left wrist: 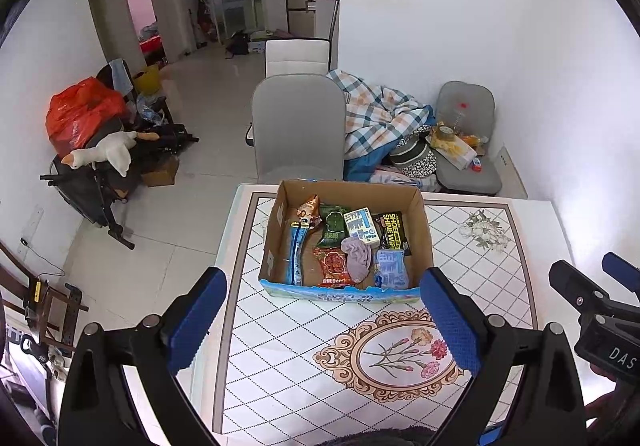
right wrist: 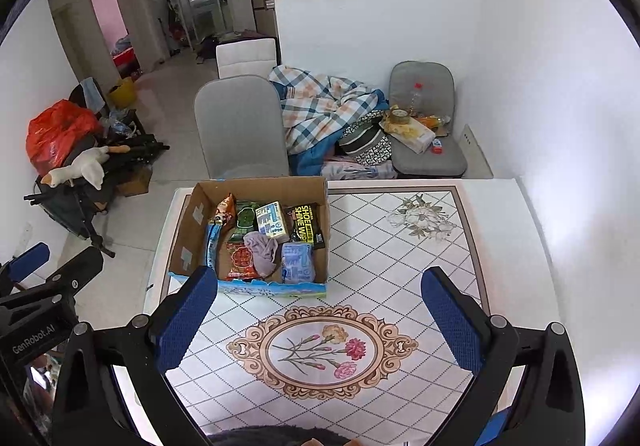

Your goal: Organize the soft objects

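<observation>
Left wrist view: the left gripper (left wrist: 322, 316) is held above the table (left wrist: 492, 278), jaws spread wide apart w/ nothing between them, aimed at the cardboard box (left wrist: 418, 221). The box is set at the table's far edge, near the grey chair (left wrist: 298, 125), prob. so all soft items are gathered in one spot. Inside are seen a purple cloth (left wrist: 357, 254), shoe shine wipes (left wrist: 394, 232), a red pouch (left wrist: 334, 264), a pale blue pack (left wrist: 390, 270).

Right wrist view: the right gripper (right wrist: 320, 316) is likewise held wide apart & empty, well back from the box (right wrist: 192, 230). The cloth (right wrist: 262, 252) is seen lying on top of the packets, so it seems already packed; task judged near done or about to start.
</observation>
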Motion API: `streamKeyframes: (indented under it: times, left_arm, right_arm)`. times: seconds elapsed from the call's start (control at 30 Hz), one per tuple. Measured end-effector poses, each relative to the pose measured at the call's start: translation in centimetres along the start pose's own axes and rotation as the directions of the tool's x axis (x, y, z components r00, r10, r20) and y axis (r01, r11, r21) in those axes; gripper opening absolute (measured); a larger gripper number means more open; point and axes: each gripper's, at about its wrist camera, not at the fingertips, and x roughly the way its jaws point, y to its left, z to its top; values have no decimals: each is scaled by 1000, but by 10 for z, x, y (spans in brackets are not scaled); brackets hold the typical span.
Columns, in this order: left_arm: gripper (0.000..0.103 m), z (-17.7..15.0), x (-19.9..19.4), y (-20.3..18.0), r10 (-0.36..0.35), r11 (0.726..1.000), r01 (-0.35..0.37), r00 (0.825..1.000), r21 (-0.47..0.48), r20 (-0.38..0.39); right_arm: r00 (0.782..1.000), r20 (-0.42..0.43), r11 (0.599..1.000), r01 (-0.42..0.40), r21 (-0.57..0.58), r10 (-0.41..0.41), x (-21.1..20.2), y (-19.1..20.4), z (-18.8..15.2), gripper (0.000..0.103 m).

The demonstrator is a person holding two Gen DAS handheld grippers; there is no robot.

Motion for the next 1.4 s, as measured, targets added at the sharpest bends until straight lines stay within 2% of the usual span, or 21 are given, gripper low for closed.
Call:
streamKeyframes:
  times: [0.37, 1.4]
  left_arm:
    - [99, -1, -3, -1, 32, 999, -32, 999, 7, 14]
    - [99, -4, -9, -12, 17, 1000, -17, 1000, 3, 7]
  right_arm:
    - [1000, 5, 1000, 15, -5, -15, -3, 1, -2, 103]
    - [999, 20, 999, 32, -3, -32, -10, -9, -2, 103]
